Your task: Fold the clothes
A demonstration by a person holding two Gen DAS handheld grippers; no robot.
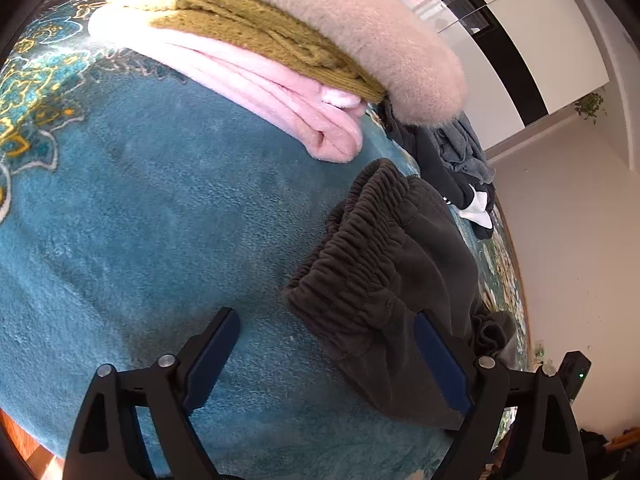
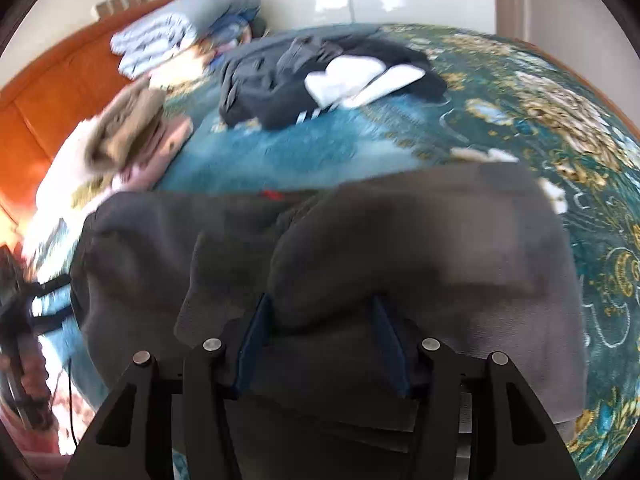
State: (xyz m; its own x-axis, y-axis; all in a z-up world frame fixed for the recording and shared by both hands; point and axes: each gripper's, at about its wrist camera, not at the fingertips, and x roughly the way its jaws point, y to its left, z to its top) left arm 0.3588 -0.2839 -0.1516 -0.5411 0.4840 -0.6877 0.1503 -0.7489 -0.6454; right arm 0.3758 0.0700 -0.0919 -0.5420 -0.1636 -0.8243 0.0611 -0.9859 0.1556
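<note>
Dark grey-brown sweatpants (image 1: 384,264) lie on the teal bedspread (image 1: 160,208), with the elastic waistband bunched toward the left. My left gripper (image 1: 326,320) is open and hovers over the waistband edge, with its right finger above the cloth. In the right wrist view the sweatpants (image 2: 400,240) fill the lower middle, blurred. My right gripper (image 2: 320,304) has its fingers on either side of a thick fold of this cloth and holds it.
A stack of folded clothes, pink (image 1: 280,92), olive knit (image 1: 256,36) and beige fleece (image 1: 380,28), sits at the back. A loose pile of dark and white garments (image 2: 320,76) lies farther on. Folded blue blankets (image 2: 176,28) rest by the wooden headboard (image 2: 60,80).
</note>
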